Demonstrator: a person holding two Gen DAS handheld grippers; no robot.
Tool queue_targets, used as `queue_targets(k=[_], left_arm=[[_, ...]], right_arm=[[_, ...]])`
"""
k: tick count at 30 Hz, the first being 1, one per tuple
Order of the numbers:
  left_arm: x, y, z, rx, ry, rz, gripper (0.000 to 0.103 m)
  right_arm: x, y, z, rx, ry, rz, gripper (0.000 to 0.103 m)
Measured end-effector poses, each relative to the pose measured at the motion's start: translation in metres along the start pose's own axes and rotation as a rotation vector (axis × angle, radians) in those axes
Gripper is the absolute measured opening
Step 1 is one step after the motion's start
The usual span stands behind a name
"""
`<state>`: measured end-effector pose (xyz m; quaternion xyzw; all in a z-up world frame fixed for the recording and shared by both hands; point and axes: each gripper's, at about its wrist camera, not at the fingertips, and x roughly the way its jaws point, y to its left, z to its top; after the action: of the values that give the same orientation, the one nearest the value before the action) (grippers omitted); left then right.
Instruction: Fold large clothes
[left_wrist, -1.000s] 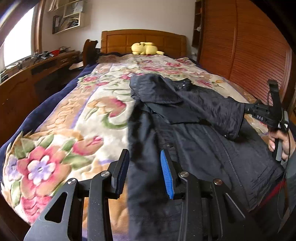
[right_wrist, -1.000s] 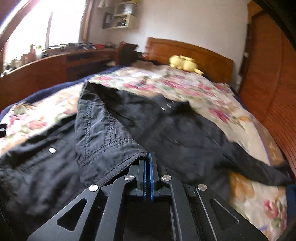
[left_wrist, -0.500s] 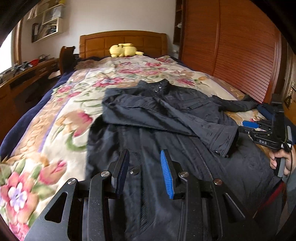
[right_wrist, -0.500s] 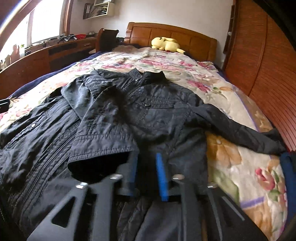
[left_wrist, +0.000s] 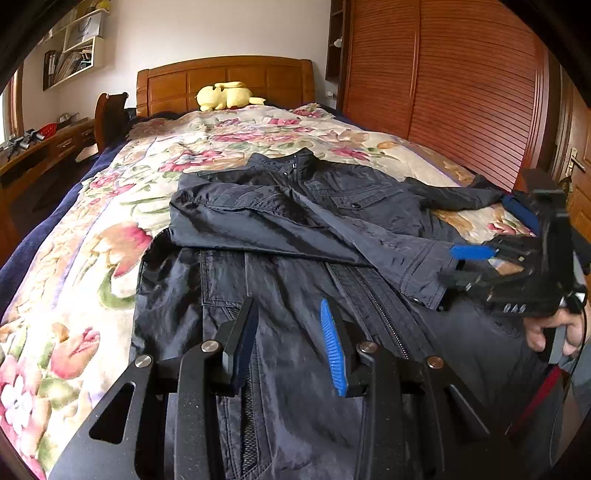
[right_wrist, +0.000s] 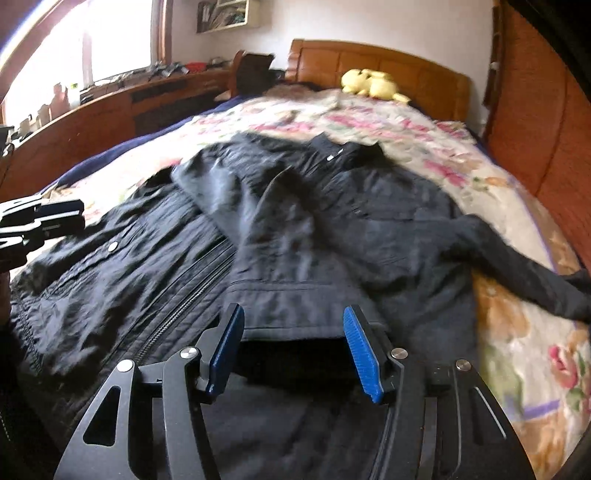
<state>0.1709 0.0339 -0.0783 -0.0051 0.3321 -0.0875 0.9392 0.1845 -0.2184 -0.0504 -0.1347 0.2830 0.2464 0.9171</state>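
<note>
At 12 o'clock, yellow plush toy (left_wrist: 225, 96) against wooden headboard (left_wrist: 225, 83); crinkled black jacket (left_wrist: 295, 236) on floral bedspread (left_wrist: 74, 288); left gripper (left_wrist: 290, 343) and right gripper (right_wrist: 293, 349) both spread, empty.

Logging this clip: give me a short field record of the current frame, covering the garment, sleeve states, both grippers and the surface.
garment: black jacket lying front up, zip closed, collar toward the headboard
near-side sleeve: folded sleeve lies across the chest, its cuff just ahead of the right gripper
other sleeve: outstretched sleeve lies out to the side on the bedspread
left gripper: open, over the jacket's lower front, holding nothing
right gripper: open, fingers either side of the cuff, not gripping
surface: floral bedspread
other: yellow plush toy at the headboard
</note>
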Motion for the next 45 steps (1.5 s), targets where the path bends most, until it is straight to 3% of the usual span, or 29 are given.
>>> queue_targets(k=[6,11,19,24,38,45], left_arm=[[0.002,-0.006,0.000,0.017,0.003,0.027,0.036],[0.002,-0.017,0.000,0.038,0.002,0.008,0.036],[0.004,-0.022,0.002,0.034,0.010,-0.021,0.036],[0.001,-0.023,0.003,0.041,0.007,-0.006,0.036],[-0.017,-0.029,0.004,0.070,-0.029,-0.057,0.036],[-0.017,-0.026,0.003,0.058,-0.020,-0.056,0.036]], right_arm=[[0.028,0.002,-0.004,-0.007,0.101,0.049,0.058],[0.040,-0.009,-0.006,0.028,0.133,0.078,0.058],[0.046,0.000,-0.003,0.000,0.170,0.042,0.057],[0.040,0.004,0.001,0.011,0.160,0.025,0.058],[-0.016,0.028,0.000,0.004,0.058,0.022,0.058],[0.026,0.025,-0.005,-0.038,0.186,0.038,0.058]])
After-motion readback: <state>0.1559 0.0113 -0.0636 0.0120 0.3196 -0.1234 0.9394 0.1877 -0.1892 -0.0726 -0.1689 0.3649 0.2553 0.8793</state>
